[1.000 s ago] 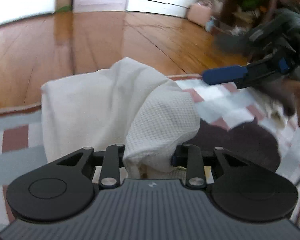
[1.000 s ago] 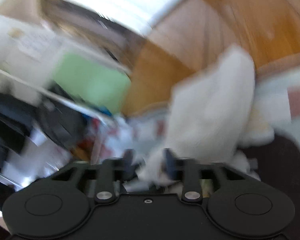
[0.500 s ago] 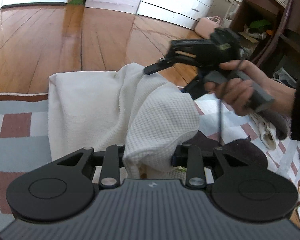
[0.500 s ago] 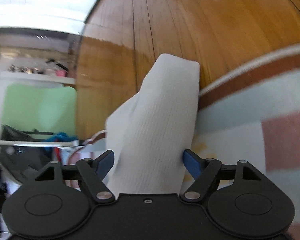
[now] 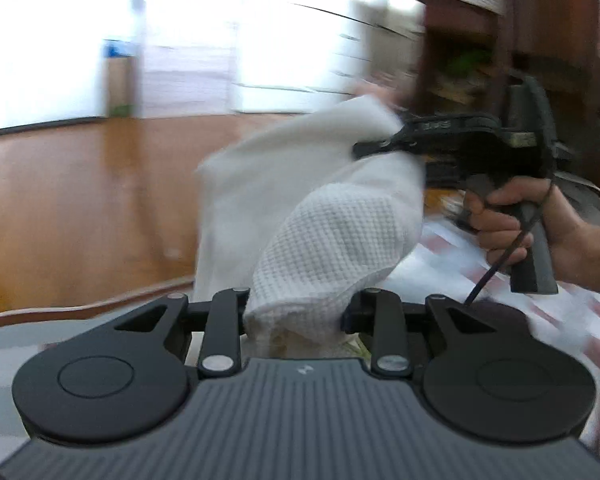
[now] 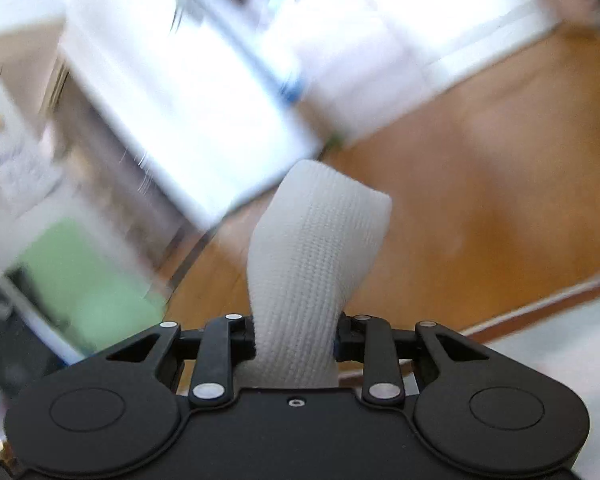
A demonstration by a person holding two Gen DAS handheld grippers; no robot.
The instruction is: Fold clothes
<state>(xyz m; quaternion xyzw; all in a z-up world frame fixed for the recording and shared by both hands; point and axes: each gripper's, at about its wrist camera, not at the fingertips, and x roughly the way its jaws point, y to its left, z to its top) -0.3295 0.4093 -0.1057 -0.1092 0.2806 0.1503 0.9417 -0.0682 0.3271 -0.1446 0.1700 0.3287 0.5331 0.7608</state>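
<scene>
Right hand-held gripper (image 6: 296, 336) pinching white cloth (image 6: 316, 256), background motion-blurred

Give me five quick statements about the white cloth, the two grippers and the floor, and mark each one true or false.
1. The left gripper is shut on the white waffle-weave cloth. True.
2. The right gripper is open with nothing between its fingers. False: its jaws have just been closing and now press on a bunched part of the cloth.
3. The cloth lies flat on the rug. False: both grippers hold it up off the rug.
4. The floor beyond the rug is bare wood. True.
5. The hand holding the right gripper wears a glove. False: it is bare.
</scene>
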